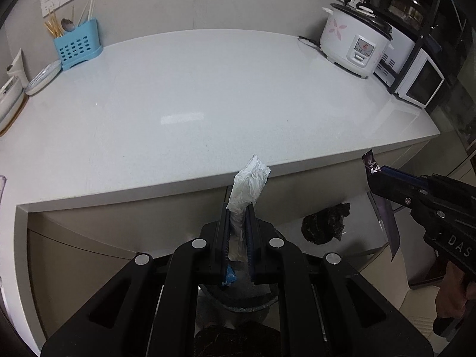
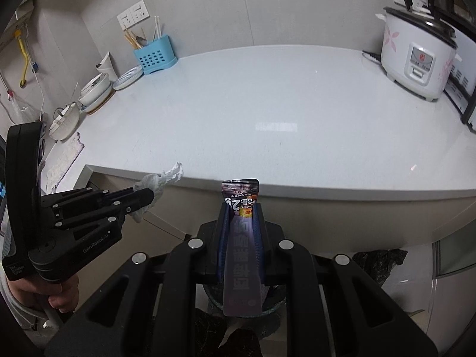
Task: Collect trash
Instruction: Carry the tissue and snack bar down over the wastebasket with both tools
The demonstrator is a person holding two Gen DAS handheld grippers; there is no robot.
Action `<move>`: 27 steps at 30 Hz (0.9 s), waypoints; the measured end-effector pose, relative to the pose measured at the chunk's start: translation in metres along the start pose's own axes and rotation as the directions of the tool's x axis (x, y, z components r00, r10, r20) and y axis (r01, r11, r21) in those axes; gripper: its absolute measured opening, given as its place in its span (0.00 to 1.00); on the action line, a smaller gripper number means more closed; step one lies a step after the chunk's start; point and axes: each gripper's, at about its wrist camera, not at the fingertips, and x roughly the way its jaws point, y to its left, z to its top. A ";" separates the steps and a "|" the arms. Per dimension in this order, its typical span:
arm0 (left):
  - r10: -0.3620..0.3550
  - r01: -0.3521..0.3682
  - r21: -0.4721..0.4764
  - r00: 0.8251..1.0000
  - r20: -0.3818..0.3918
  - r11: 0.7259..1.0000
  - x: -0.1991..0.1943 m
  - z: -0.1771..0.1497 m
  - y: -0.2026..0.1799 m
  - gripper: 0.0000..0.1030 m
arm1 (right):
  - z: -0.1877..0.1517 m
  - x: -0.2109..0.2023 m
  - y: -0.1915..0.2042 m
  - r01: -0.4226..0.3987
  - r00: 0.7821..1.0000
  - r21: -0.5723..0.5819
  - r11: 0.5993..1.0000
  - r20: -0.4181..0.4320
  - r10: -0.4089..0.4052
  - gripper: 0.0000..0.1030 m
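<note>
The left gripper [image 1: 238, 208] pinches a crumpled white tissue wad [image 1: 251, 180]; the right gripper [image 2: 241, 208] clamps a flat, glossy purple snack wrapper [image 2: 241, 253]. Both hang past the white countertop [image 1: 208, 89] edge above a dark round bin [image 2: 272, 305], apparently positioned for dropping.

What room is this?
Most likely a home kitchen. A rice cooker stands on the counter, a blue holder keeps chopsticks and spoons, and bowls are stacked near the wall.
</note>
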 end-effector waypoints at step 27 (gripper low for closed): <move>-0.067 0.074 0.025 0.977 -0.203 0.997 0.102 -0.081 0.056 0.09 | -0.102 0.171 -0.005 0.071 0.969 0.093 0.993 -0.242 -0.047 0.16</move>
